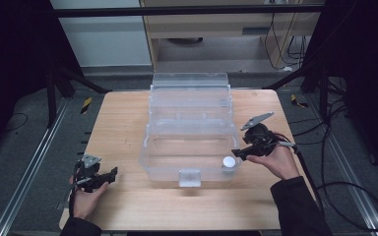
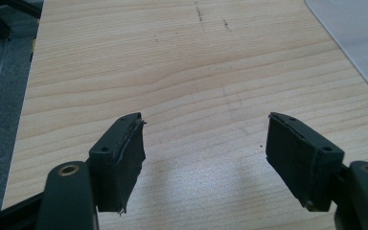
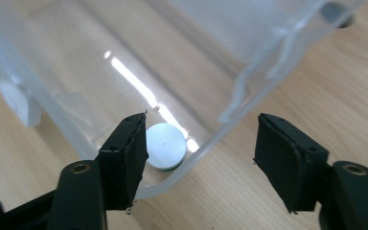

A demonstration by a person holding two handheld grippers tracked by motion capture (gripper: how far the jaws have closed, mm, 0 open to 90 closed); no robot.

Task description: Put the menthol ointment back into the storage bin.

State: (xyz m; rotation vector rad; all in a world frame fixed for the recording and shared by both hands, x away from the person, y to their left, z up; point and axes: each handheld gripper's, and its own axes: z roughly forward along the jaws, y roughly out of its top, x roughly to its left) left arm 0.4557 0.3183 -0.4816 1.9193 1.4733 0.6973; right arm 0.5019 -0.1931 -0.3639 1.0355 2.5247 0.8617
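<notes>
The white round disc (image 1: 229, 162) lies inside the clear plastic box (image 1: 189, 105), in its front right corner against the wall. The right gripper (image 1: 237, 153) hangs just outside that corner, jaws spread and holding nothing. Well left of the box, the left gripper (image 1: 112, 173) rests over bare table (image 1: 128, 128), jaws spread wide

Small white round disc (image 3: 166, 145), dark-edged underneath: lay flat on the floor of the clear plastic organiser box (image 1: 167, 164), in its near right corner.

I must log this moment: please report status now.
Left gripper open, over bare table. Right gripper open, empty, above white disc lying inside clear box. Nothing blocking.
</notes>
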